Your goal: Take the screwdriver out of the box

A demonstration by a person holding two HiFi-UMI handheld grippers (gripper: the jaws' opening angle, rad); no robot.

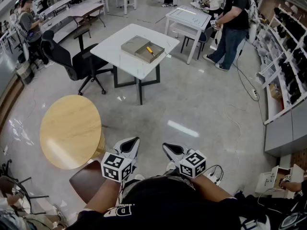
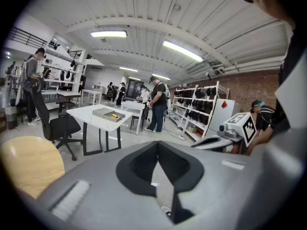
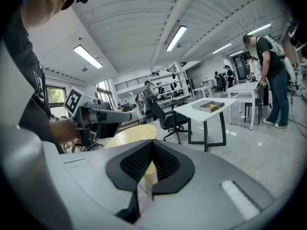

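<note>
A flat grey box (image 1: 142, 48) lies open on a white square table (image 1: 120, 56) far ahead across the floor. A yellow-handled screwdriver (image 1: 150, 50) rests in its open half. Both grippers are held close to my body, well short of the table. My left gripper (image 1: 134, 141) and right gripper (image 1: 166, 147) are shut with nothing in them. The left gripper view shows its jaws (image 2: 157, 144) meeting, with the box (image 2: 109, 113) small in the distance. In the right gripper view the jaws (image 3: 151, 145) also meet, and the box (image 3: 210, 105) sits far off.
A round wooden table (image 1: 71, 131) stands at my left, with a brown stool (image 1: 88, 181) beside my legs. A black office chair (image 1: 72, 61) is left of the white table. A person (image 1: 232, 23) stands by another white table (image 1: 188, 17). Shelves (image 1: 288, 42) line the right wall.
</note>
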